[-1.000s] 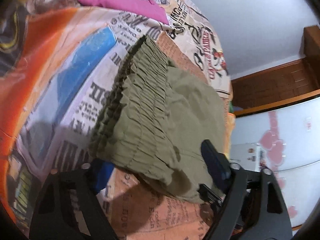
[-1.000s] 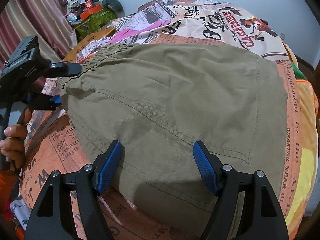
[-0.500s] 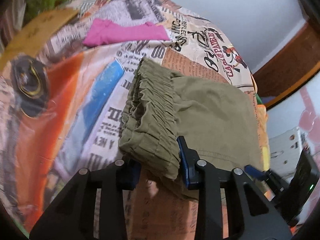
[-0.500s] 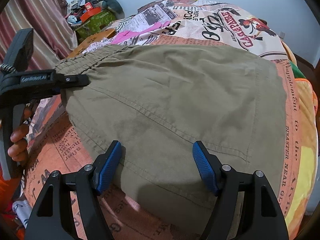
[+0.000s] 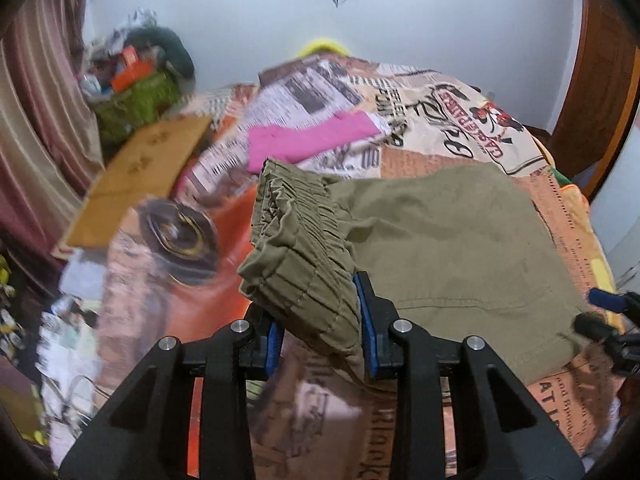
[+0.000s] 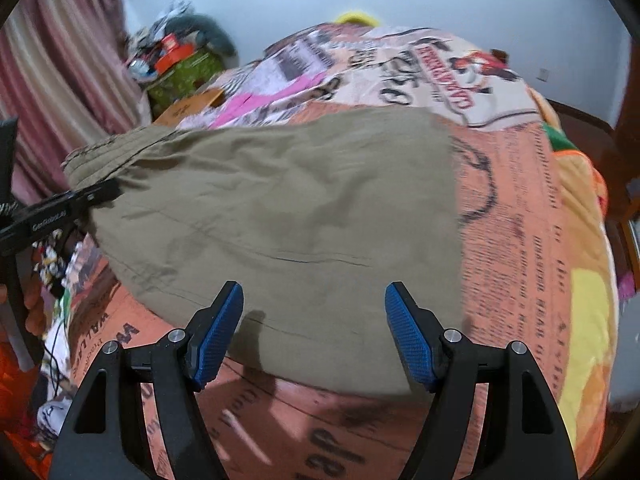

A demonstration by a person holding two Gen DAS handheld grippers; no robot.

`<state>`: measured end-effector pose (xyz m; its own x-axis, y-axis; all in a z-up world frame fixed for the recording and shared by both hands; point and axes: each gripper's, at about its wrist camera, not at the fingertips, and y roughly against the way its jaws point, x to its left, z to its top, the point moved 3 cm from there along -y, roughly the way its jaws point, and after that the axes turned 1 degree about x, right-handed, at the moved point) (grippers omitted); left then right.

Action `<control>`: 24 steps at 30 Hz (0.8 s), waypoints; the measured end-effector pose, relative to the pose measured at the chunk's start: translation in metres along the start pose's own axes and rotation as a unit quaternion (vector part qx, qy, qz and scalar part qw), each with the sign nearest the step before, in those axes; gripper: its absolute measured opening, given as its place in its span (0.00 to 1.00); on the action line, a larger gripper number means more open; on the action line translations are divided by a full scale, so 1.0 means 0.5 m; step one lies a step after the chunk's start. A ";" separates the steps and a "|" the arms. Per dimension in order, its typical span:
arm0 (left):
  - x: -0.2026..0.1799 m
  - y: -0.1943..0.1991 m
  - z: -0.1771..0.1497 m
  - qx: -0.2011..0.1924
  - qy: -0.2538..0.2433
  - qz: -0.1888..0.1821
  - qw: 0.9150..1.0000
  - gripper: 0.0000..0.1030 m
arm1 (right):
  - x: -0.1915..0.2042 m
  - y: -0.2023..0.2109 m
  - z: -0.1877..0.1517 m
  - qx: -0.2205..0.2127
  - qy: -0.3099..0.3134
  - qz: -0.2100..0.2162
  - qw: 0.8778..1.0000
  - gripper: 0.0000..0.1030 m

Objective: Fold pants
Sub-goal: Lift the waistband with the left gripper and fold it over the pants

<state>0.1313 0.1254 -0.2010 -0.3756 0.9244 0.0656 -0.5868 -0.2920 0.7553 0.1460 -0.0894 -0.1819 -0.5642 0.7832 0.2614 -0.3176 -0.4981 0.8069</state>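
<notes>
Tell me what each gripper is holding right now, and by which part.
The left gripper is clamped on the olive pants at the near corner of the gathered elastic waistband. The right gripper is open over the pants, holding nothing.

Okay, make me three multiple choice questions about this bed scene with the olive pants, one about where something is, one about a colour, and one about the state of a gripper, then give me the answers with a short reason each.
1. Where does the pink garment lie relative to the olive pants?
A. On top of the pants
B. On the bedspread beyond the waistband
C. Inside the left gripper

2. What colour are the pads on the right gripper?
A. Blue
B. Red
C. White

3. What state is the left gripper in?
A. Wide open over the bedspread
B. Shut on nothing
C. Shut on the waistband

Answers:
1. B, the pink cloth lies flat on the bedspread past the gathered waistband, not touching the grippers.
2. A, both pads show a blue textured face.
3. C, olive elastic fabric is pinched between its closed pads.
</notes>
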 end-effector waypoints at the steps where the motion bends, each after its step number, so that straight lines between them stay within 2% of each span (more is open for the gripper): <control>1: -0.002 0.006 0.003 -0.006 -0.005 0.005 1.000 0.31 | -0.015 0.007 -0.002 -0.006 -0.011 -0.007 1.000 0.68; 5: -0.027 0.027 0.026 -0.031 -0.028 0.008 0.999 0.31 | -0.067 0.008 -0.014 -0.006 -0.050 -0.048 0.998 0.68; 8: -0.055 0.045 0.049 -0.050 -0.037 -0.003 0.998 0.31 | -0.091 -0.004 -0.029 0.006 -0.065 -0.054 0.996 0.68; 18: -0.195 0.099 0.110 -0.090 -0.089 -0.079 0.989 0.31 | -0.107 -0.017 -0.051 0.013 -0.088 -0.032 0.995 0.68; 22: -0.259 0.102 0.118 -0.087 -0.114 -0.118 0.983 0.28 | -0.112 -0.015 -0.062 0.011 -0.095 -0.025 0.995 0.68; 24: -0.290 0.095 0.122 -0.072 -0.120 -0.149 0.979 0.27 | -0.113 -0.015 -0.064 0.010 -0.098 -0.021 0.995 0.68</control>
<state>0.2018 -0.0076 -0.1348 -0.0028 0.9998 0.0208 -0.7455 -0.0159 0.6663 0.1558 -0.1416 -0.2196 -0.3901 0.8620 0.3236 -0.3215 -0.4569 0.8294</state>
